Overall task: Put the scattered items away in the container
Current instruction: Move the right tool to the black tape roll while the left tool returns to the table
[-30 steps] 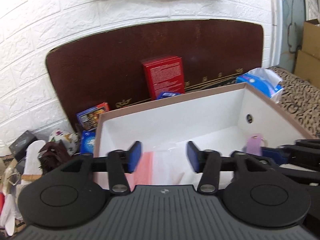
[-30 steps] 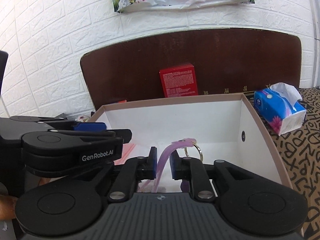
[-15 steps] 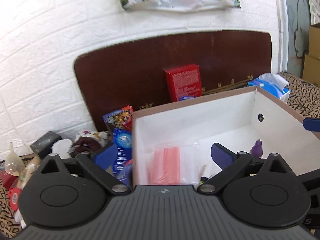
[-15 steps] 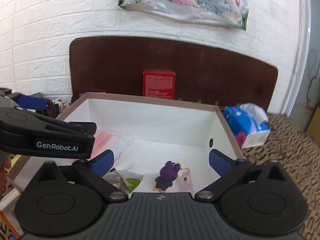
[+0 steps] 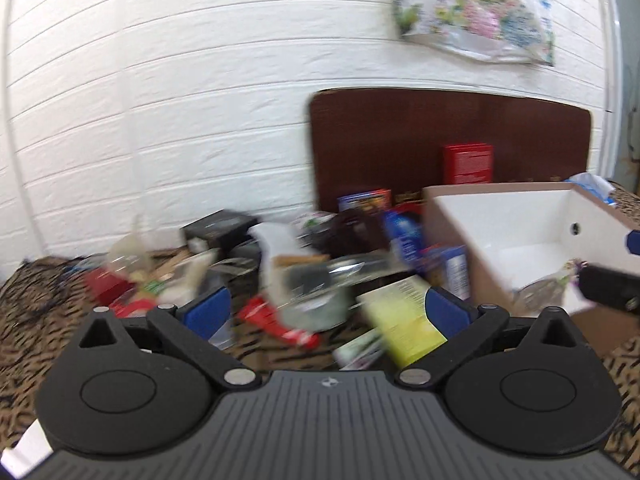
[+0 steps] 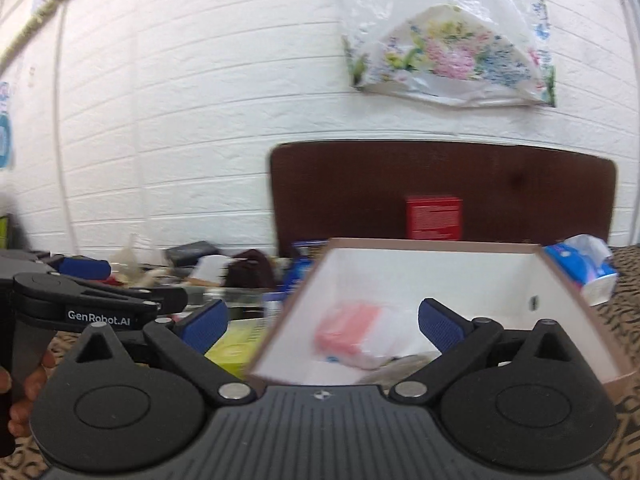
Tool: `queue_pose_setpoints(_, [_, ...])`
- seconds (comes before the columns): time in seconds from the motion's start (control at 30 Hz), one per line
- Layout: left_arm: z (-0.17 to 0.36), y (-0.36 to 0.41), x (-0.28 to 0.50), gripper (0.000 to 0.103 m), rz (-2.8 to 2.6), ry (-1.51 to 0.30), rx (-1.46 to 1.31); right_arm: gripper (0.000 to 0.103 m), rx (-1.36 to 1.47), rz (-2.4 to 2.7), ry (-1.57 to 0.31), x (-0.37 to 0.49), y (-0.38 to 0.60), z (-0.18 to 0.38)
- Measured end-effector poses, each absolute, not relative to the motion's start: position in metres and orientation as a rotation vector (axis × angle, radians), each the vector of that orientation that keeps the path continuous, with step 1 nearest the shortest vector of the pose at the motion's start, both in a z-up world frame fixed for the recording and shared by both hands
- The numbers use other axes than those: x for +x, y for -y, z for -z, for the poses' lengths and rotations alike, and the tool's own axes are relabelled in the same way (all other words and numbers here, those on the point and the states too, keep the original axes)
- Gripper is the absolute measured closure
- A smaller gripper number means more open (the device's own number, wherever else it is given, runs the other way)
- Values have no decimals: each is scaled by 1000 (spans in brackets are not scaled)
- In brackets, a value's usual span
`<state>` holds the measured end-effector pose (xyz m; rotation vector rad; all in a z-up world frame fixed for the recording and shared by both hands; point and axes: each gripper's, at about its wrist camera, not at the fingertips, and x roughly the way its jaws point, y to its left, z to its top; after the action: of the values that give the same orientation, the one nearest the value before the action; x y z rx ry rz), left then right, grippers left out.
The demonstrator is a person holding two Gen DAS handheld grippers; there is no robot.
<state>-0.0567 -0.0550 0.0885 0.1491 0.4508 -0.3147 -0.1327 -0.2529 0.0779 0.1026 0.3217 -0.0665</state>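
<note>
Both sets of tongs are spread wide with nothing held between the blue pads, so this looks like the gap between one drop-off and the next pickup. The left gripper (image 5: pixel 327 312) is pointed at the heap of scattered items (image 5: pixel 280 280) piled on the black-and-tan patterned cloth (image 5: pixel 36 312), and the whole view is smeared by motion, so not every piece can be made out. A flat yellow-green box (image 5: pixel 400 320) is seen just ahead of the left tongs, with a red wrapper (image 5: pixel 280 326) and a white spray-type bottle (image 5: pixel 276 248) near it. The open cardboard box with the white inside (image 5: pixel 520 216) is set to the right of the heap, touching or nearly touching it. The right gripper (image 6: pixel 322 320) is held at the near edge of that same container (image 6: pixel 440 264), and a pink pouch in clear plastic (image 6: pixel 348 330) is already lying inside, along with a few other bits too blurred to name. A red carton (image 6: pixel 434 218) is stood against the dark brown board (image 6: pixel 400 184) behind, and a blue tissue pack (image 6: pixel 580 268) is parked just beside the container's right wall. Most of the pile is judged to be left outside. Next, one item probably has to be singled out, likely that yellow-green box, and the tongs lined up around its edges without snagging neighbours.
</note>
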Motion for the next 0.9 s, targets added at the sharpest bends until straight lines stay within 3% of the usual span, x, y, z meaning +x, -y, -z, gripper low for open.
queue_pose_setpoints(0.33, [-52,-25,-67,0,194,-545,63,0,31,8,-366,-154,196,-55])
queue_pose_setpoints(0.6, [-21,-1,-81,0,257,-614,61,2,52,-129,-445,-179,190,-18])
queue_pose_setpoints(0.77, [-17,20,-90,0,302,-632,96,13,171,-220,-538,-171,196,0])
queue_pose_setpoints(0.9, [-15,22,-86,0,285,-622,105,13,166,-268,-537,-165,183,2])
